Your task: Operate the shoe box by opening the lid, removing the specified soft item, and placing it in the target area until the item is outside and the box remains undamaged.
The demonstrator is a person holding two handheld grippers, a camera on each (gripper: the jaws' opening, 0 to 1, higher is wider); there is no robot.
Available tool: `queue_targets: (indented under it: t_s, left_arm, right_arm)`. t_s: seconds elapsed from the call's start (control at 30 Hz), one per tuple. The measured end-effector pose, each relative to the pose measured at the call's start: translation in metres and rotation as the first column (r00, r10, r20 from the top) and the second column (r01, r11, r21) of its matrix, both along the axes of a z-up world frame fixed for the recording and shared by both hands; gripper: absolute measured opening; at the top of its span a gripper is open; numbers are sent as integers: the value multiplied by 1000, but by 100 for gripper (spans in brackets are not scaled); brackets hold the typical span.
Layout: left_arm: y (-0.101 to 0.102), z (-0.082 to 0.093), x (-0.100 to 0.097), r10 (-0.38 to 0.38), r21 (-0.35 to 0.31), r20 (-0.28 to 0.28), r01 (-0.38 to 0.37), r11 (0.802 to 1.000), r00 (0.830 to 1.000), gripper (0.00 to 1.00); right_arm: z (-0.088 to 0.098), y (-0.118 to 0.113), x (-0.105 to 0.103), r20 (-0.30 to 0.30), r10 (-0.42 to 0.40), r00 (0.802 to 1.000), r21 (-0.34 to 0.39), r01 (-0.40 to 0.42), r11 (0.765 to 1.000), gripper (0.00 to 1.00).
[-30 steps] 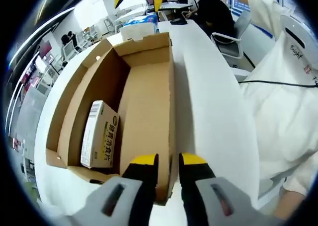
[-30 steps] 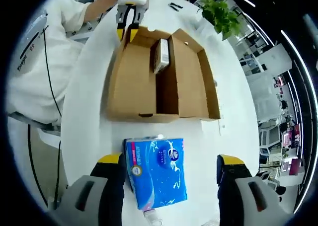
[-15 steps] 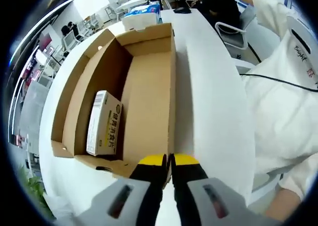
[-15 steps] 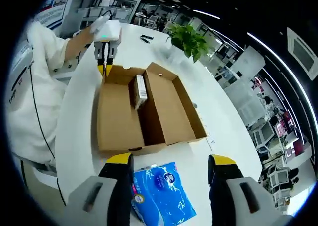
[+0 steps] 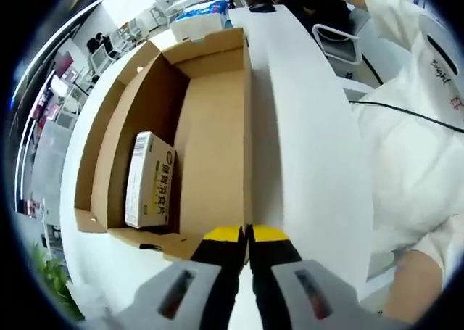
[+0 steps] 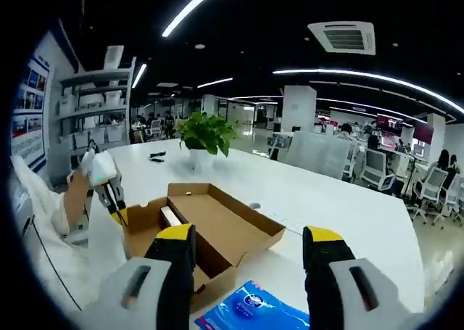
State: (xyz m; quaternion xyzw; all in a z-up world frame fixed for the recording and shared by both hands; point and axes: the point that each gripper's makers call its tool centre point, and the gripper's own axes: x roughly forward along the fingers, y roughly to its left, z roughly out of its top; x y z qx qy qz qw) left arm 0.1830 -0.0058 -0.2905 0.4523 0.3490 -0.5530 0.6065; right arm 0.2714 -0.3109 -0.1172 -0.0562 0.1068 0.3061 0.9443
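Plant (image 6: pixel 205 132) beyond shoe box (image 6: pixel 217 228) — small carton (image 5: pixel 148 188) inside.

You are holding the left gripper (image 5: pixel 246 233) with its jaws pressed together at the near edge of the shoe box's (image 5: pixel 210 141) lid, your forearm bare beside it, while your right gripper (image 6: pixel 248 237) is hovering above the table, jaws spread wide

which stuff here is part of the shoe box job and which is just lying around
Part of the job:
- shoe box, lid open
- blue soft pack on the table, outside the box
- left gripper, shut on the box edge
- right gripper, open

Lying about:
- small carton in the box
- potted plant
- dark items on the table
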Motion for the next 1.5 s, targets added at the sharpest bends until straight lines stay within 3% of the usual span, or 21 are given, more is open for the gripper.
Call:
queue_targets:
  t_s: [0.07, 0.13, 0.2, 0.27, 0.33, 0.43, 0.5, 0.57, 0.63, 0.73, 0.77, 0.9, 1.0, 1.07, 1.2, 1.3, 1.33, 1.4, 1.5]
  left_arm:
    - [-1, 0, -2, -45, 36, 17, 44, 998, 999, 3]
    - [-2, 0, -6, -45, 26, -11, 46, 999, 999, 2]
    - [-2, 0, -5, -56, 27, -12, 56, 998, 998, 2]
    - [-2, 1, -5, -70, 7, -31, 70, 998, 997, 2]
    - [-2, 1, -7, -53, 4, -33, 53, 999, 998, 2]
    - [-3, 1, -8, -65, -6, -19, 65, 998, 998, 2]
    - [-2, 2, -8, -75, -13, -6, 75, 997, 997, 2]
    - [-3, 2, -8, -76, 0, 7, 76, 997, 997, 2]
    - [-2, 0, -7, 16, 30, -28, -16, 999, 999, 2]
    - [-2, 0, -5, 16, 29, -35, -15, 999, 999, 2]
    - [-2, 0, -5, 13, 29, -36, -12, 1000, 999, 2]
    - [-3, -4, -5, 13, 35, -38, -11, 999, 999, 2]
    - [-3, -5, -5, -9, 39, -38, 10, 999, 999, 2]
    - [-2, -4, -5, -17, 25, -31, 18, 1000, 999, 2]
    - [-2, -4, -5, -30, 1, -19, 30, 1000, 999, 2]
    - [-3, -4, -5, -24, 8, -12, 25, 1000, 1000, 2]
    - [-3, -4, -5, -26, 11, -10, 26, 1000, 1000, 2]
    - [-3, -4, -5, -28, 13, -12, 28, 1000, 1000, 2]
    - [-3, -4, -4, -27, 17, -11, 27, 999, 1000, 2]
  right_arm:
    - [-1, 3, 1, 8, -14, 1000, 22, 13, 1000, 65]
    - [-3, 4, 2, 2, -29, 1000, 32, 29, 999, 67]
    - [-7, 4, 2, 1, -35, 999, 24, 35, 999, 58]
    - [-9, -3, 4, 32, -93, 995, -23, 94, 995, 48]
    - [-9, 6, 0, 12, -87, 996, 62, 86, 994, 50]
    - [-11, 11, -4, 37, -82, 996, 38, 81, 996, 52]
    - [-12, 6, -2, 93, -120, 988, -32, 124, 992, 59]
    - [-16, 8, -4, 75, -118, 990, -40, 121, 992, 62]
    - [-18, 10, -7, 85, -116, 990, -67, 122, 990, 61]
    - [-19, 9, -8, 67, -139, 988, -69, 144, 987, 59]
    - [-14, 8, -7, 68, -164, 984, -36, 166, 985, 56]
    - [-4, 19, -7, 95, -160, 983, -19, 162, 987, 43]
    - [-3, 39, -3, 131, -86, 988, -113, 101, 989, 39]
    - [-7, 47, -1, 111, -82, 990, -116, 95, 989, 39]
    - [-2, 64, -1, 186, -44, 982, -122, 67, 990, 39]
    - [-9, 72, 2, 186, -54, 981, -117, 77, 990, 36]
    - [-11, 75, 3, 192, -51, 980, -125, 76, 989, 34]
    - [-18, 75, 7, 196, -56, 979, -213, 98, 972, 32]
    - [-19, 86, 7, 202, -29, 979, -215, 74, 974, 32]
